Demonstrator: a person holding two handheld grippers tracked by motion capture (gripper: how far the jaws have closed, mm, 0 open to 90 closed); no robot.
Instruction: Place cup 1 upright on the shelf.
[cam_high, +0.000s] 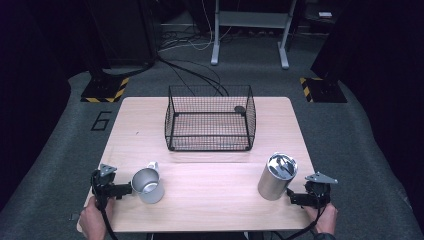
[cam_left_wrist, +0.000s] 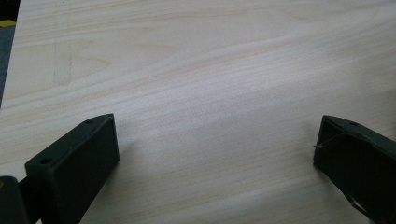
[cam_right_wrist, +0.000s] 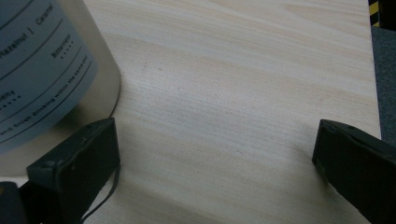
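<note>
Standing near table's right front: steel canister (cam_high: 277, 176), shiny lid
Right gripper view: printed label on canister (cam_right_wrist: 42, 70)
Right gripper (cam_high: 300, 198): wide, empty, beside canister
Left gripper (cam_high: 121, 189): wide, touching nothing, beside metal cup (cam_high: 148, 185)
Behind: wire basket (cam_high: 210, 119)

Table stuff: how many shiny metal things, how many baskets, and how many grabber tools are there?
Shiny metal things: 2, the mug and the tall can
Wire baskets: 1, the black basket
Grabber tools: 2, the left gripper and the right gripper, fingers apart on both
Total: 5
</note>
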